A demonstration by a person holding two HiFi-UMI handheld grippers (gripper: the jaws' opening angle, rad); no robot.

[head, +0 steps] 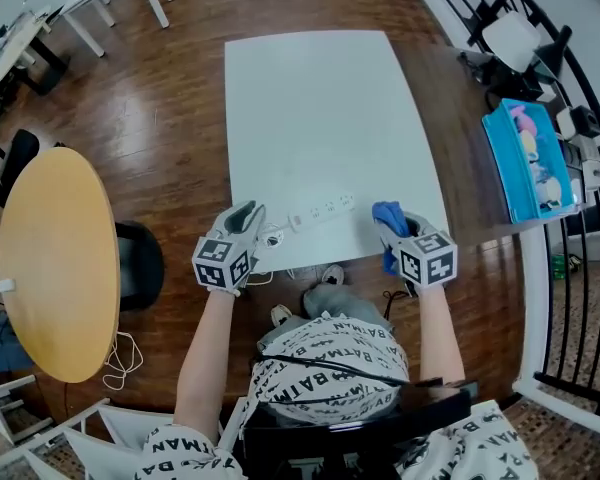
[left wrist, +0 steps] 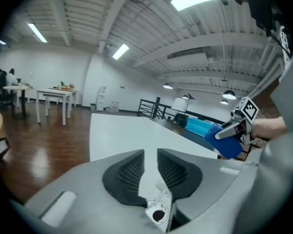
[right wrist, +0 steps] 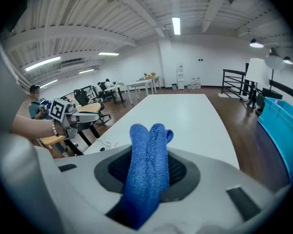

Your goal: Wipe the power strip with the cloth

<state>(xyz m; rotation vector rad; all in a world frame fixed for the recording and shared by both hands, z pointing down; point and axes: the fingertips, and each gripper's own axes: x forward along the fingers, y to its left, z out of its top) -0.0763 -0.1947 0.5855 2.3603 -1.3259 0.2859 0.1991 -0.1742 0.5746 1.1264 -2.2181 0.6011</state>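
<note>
1. Blue cloth [right wrist: 146, 169] fills the right gripper view: the right gripper [head: 392, 226] has its jaws clamped on a folded bunch of it, with a tuft poking out ahead.
2. Over to the left gripper [head: 243, 218]: its jaws stand at a narrow gap with nothing between them, only white tabletop [head: 320, 108] showing through.
3. Now the power strip [head: 315, 211]. It lies flat near the front edge of the tabletop, between the two grippers, and neither appears to touch it.
4. Its long axis runs on a slant in the head view. The cord end points toward the left gripper and the far end toward the cloth.
5. Here's the key relation: the strip sits just to the left of the cloth-bearing jaws, so I'd expect a leftward wipe along that slant. The left gripper is just beside the cord end, well placed to steady it.
6. Count: one power strip, one cloth, two grippers.
</note>
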